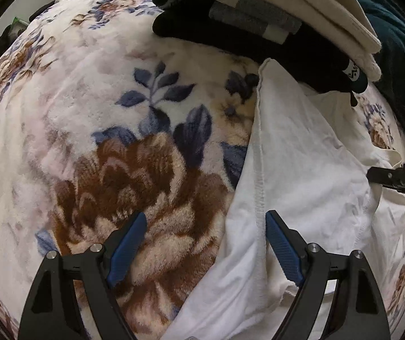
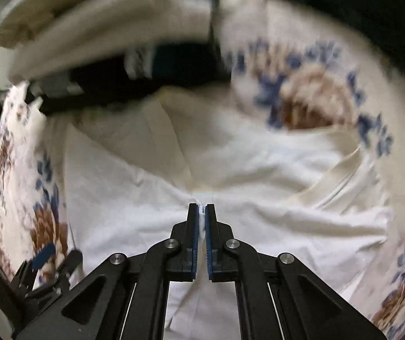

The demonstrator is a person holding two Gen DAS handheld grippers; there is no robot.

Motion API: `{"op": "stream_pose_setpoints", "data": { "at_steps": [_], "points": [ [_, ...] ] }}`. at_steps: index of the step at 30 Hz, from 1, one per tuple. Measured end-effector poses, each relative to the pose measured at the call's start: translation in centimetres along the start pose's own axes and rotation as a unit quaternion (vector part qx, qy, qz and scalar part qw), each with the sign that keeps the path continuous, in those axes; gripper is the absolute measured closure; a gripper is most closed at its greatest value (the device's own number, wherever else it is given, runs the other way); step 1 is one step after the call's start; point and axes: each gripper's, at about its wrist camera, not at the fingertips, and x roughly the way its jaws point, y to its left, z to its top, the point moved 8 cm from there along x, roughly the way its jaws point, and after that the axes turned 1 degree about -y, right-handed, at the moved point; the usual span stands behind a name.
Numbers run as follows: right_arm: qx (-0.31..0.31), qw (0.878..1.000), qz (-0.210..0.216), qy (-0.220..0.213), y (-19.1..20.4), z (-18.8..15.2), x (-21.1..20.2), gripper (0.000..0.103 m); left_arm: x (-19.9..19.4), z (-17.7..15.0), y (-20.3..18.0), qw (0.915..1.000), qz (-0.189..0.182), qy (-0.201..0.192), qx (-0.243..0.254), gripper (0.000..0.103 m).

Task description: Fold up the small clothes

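A white garment (image 1: 301,155) lies crumpled on a floral fleece blanket (image 1: 89,113). My left gripper (image 1: 205,223) is open, its jaws wide apart over the garment's hemmed left edge, holding nothing. In the right wrist view my right gripper (image 2: 201,212) is shut on a pinch of the white garment (image 2: 259,170) near its middle. The left gripper (image 2: 52,257) shows at the lower left of that view, and the right gripper's black arm (image 1: 401,175) enters the left wrist view from the right edge.
A stack of folded clothes sits at the far side: black items with grey and white bands (image 1: 245,19) under cream ones (image 1: 330,8). A dark teal cloth (image 1: 401,56) lies at the far right. The right wrist view is blurred.
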Motion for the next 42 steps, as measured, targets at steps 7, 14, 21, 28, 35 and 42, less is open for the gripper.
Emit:
{"op": "stream_pose_setpoints", "data": {
  "at_steps": [7, 14, 21, 28, 35, 42],
  "points": [
    [0.049, 0.997, 0.055, -0.032, -1.7, 1.0, -3.3, 0.055, -1.0, 0.4, -4.3, 0.9970, 0.013, -0.020, 0.074, 0.019],
    [0.032, 0.998, 0.025, 0.047, -2.8, -2.1, -0.2, 0.052, 0.1, -0.7, -5.7, 0.9938, 0.033, 0.000, 0.106, 0.019],
    [0.128, 0.988, 0.088, -0.022, -9.4, -5.4, -11.0, 0.042, -6.4, -2.6, -7.8, 0.9929, 0.030, -0.022, 0.113, 0.019],
    [0.147, 0.984, 0.097, -0.007, -19.3, -14.0, -17.3, 0.042, -11.7, -13.4, -15.1, 0.9868, 0.024, -0.006, 0.160, 0.019],
    [0.109, 0.988, 0.112, 0.012, -27.6, -17.2, -20.0, 0.041, -11.4, -28.0, -23.1, 0.9832, 0.015, 0.118, 0.138, 0.019],
    [0.071, 0.993, 0.083, 0.053, -32.2, -20.1, -17.3, 0.041, -9.0, -36.7, -24.8, 0.9762, 0.032, 0.191, 0.098, 0.019]
  ]
}}
